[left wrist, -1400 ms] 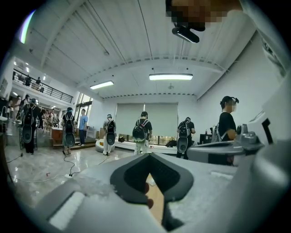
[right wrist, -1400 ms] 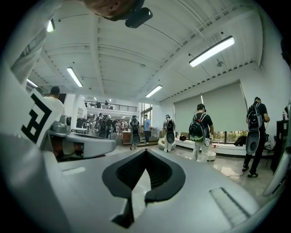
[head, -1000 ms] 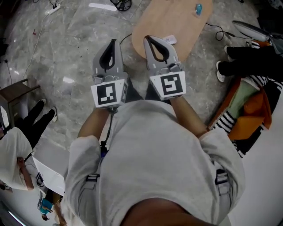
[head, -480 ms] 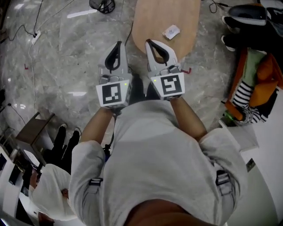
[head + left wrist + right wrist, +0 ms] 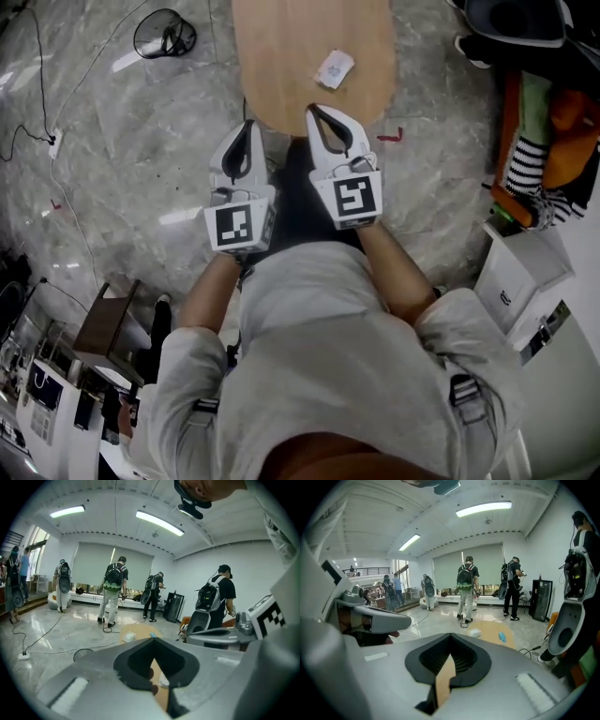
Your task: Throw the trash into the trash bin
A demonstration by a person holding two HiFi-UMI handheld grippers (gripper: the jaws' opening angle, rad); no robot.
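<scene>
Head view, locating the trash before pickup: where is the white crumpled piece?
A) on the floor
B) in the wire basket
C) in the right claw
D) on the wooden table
D: the white crumpled piece lies on the wooden table, far from the wire basket.

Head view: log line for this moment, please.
left gripper: shut, empty | right gripper: shut, empty | trash: on table | bin: on floor, left of table
</scene>
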